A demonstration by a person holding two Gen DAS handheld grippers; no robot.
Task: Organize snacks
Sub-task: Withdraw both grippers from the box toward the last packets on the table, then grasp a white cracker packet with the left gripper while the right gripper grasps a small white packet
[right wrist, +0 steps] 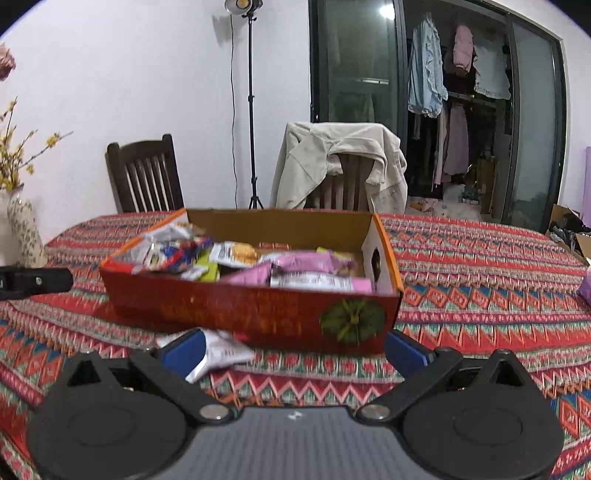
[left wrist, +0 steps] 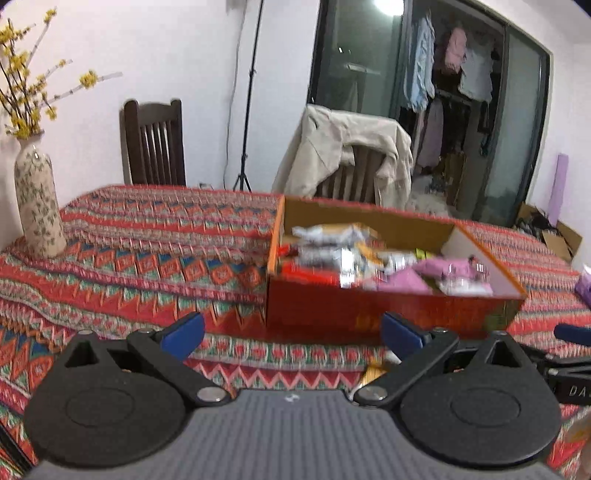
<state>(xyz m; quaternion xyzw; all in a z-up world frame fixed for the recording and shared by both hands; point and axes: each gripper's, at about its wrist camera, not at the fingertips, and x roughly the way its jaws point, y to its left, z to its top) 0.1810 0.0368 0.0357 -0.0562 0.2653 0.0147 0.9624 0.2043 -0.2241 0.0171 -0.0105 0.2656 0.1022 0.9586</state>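
Snack packets [right wrist: 258, 264] fill the red cardboard box [right wrist: 251, 314] standing on your patterned bench [right wrist: 480, 295]; one silver packet [right wrist: 218, 354] lies on the cloth just in front of it. Your right gripper [right wrist: 293, 350] hovers low before the box, level, jaws wide and empty. Your left gripper [left wrist: 293, 334] sits alongside, level, jaws equally wide, holding nothing.

Both views are evenly and fairly brightly lit indoors, with a studio lamp [right wrist: 243, 5] glowing at the top of the right wrist view and a ceiling light reflected as glare in the dark glass door [left wrist: 354, 55]. Fisheye distortion bends the edges and darkens the corners. Motion blur smears the snack packets [left wrist: 369, 258] and patterned tablecloth [left wrist: 147, 251], worst in the left wrist view.
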